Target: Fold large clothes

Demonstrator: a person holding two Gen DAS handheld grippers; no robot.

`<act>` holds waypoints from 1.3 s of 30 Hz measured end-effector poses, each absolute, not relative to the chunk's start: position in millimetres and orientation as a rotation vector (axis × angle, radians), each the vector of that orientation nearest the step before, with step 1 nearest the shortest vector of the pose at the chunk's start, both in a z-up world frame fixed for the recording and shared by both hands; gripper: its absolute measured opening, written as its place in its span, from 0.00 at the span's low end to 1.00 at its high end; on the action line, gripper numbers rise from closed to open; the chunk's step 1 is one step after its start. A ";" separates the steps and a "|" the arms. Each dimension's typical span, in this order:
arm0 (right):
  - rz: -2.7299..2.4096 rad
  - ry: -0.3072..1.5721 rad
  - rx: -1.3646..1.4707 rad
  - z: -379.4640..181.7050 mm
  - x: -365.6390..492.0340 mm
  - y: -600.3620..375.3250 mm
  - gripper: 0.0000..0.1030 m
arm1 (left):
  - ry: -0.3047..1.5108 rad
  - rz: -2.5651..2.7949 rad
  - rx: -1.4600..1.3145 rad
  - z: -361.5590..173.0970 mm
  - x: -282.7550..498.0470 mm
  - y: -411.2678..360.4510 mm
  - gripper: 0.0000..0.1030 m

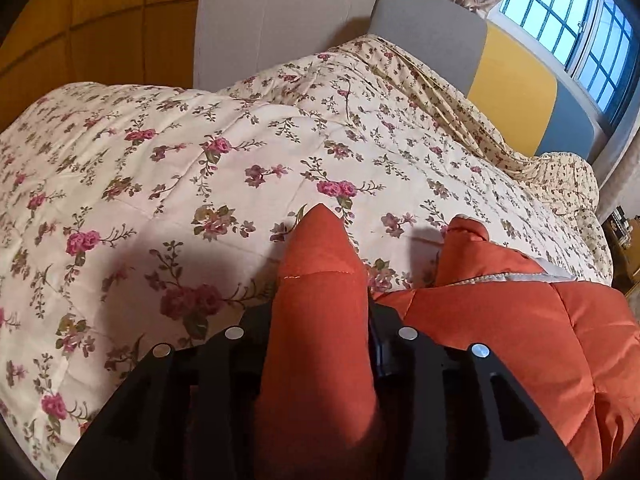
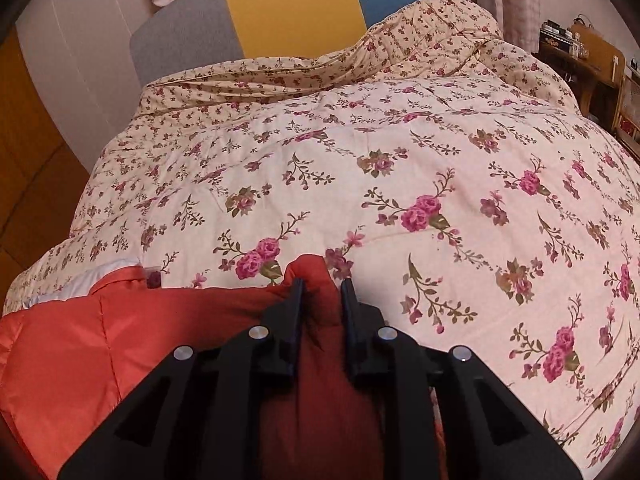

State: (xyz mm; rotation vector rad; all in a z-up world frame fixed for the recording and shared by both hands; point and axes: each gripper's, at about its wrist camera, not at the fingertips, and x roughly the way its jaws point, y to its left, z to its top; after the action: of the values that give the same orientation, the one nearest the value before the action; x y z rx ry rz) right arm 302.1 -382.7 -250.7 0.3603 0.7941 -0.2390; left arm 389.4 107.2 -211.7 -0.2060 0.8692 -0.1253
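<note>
Left wrist view is showing my left tongs (image 1: 320, 320) at the near edge, pointing down toward the bed. A thick fold of the orange quilted garment (image 1: 500, 340) is bulging up between the 2 black fingers and hiding their tips, so I cannot tell whether the pads are pressing on the cloth or just standing around it. The fold is poking out beyond them to a blunt point lying on the floral quilt (image 1: 180, 180). To the right, the rest of the garment is spreading flat over the near right part of the bed, with a second orange bump rising just beside the first and a strip of pale lining showing along its far edge.

Right wrist view is showing my right tongs (image 2: 322, 284) with the jaws standing a little apart and a lump of the same orange garment (image 2: 120, 340) sitting between them. The cloth is filling the gap and touching both fingers, so they are pinching it. Here the garment is stretching away to the left along the near edge, again with pale lining at its far left corner.

Farther off, the floral quilt is covering the whole bed and bunching into a ridge at the far end. Beyond it the headboard (image 2: 288, 12) is standing in grey, yellow and blue panels, with a barred window (image 1: 580, 28) at the far right in the left wrist view.
</note>
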 end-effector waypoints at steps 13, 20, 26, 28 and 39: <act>-0.189 0.719 0.403 -219.0 283.1 -390.0 0.51 | 0.565 -0.138 -0.381 -118.1 269.5 119.8 0.87; 0.031 0.559 0.297 -144.2 199.7 -326.1 0.48 | 0.572 -0.260 -0.232 -102.6 225.8 56.5 0.87; 0.072 0.656 0.056 -173.0 212.1 -249.8 0.38 | 0.618 -0.251 0.127 -124.7 245.4 -21.3 0.87; 0.050 0.687 0.064 -190.1 230.6 -245.8 0.37 | 0.678 -0.252 0.184 -140.2 266.3 -34.0 0.87; 0.064 0.696 0.126 -220.1 269.3 -253.8 0.38 | 0.778 -0.320 -0.009 -178.3 316.3 -20.8 0.95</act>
State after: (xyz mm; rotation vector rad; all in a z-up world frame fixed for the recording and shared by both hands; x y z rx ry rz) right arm 269.3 -253.8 -220.1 0.1262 0.6959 0.0639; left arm 316.3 -20.8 -178.3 -0.0093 0.7784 -0.3202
